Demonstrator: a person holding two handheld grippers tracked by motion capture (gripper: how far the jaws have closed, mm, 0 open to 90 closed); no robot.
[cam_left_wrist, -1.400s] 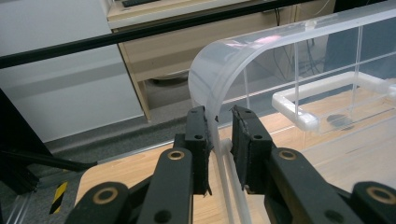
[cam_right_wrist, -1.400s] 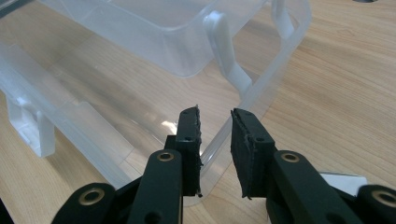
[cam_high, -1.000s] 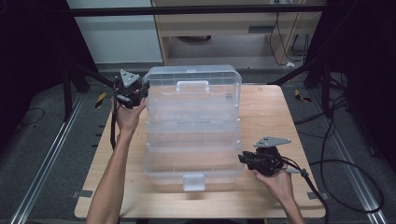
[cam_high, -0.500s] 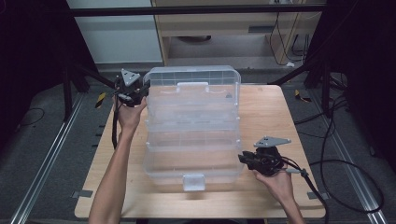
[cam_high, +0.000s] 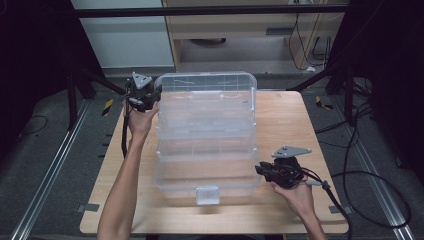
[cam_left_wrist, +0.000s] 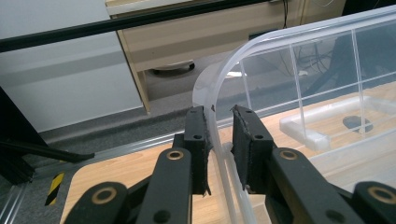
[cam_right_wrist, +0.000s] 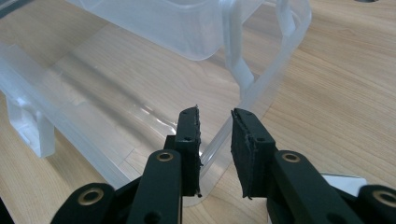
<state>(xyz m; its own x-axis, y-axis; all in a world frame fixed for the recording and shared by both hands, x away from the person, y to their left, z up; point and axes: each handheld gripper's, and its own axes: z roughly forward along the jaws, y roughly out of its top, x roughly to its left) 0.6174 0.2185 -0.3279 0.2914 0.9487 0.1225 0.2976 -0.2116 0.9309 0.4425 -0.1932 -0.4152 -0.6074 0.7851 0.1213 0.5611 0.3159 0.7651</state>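
From the high view, a big clear plastic storage box (cam_high: 207, 135) sits in the middle of the wooden table (cam_high: 285, 117), taking up most of its width from the far edge almost to the near one. It looks to be a tiered organiser folded open, with stepped trays and a small latch tab (cam_high: 208, 195) at its near edge. I can make out nothing lying in the trays; the wood shows straight through the plastic. The left gripper (cam_high: 150, 96) is at the box's far left corner, held up by a hand (cam_high: 140, 120) with the forearm stretched along the left side of the table. The right gripper (cam_high: 261, 170) is at the near right corner of the box, its hand (cam_high: 300, 197) resting on the table and a black cable (cam_high: 370, 215) trailing off to the right over the floor.

In the left gripper view, the jaws stand one on each side of the box's curved clear rim (cam_left_wrist: 219, 93). The left pad touches the plastic, the right pad stands a little off it, so the grip is slack rather than pinched. Through the ribbed wall a white tray (cam_left_wrist: 322, 121) shows, with a dark round shape beyond it on the wood.

In the right gripper view, the jaws are parted with a visible gap, and the thin clear edge (cam_right_wrist: 219, 135) of the box's lower tray runs up between them without being squeezed. Bare table shows through the tray bottom.
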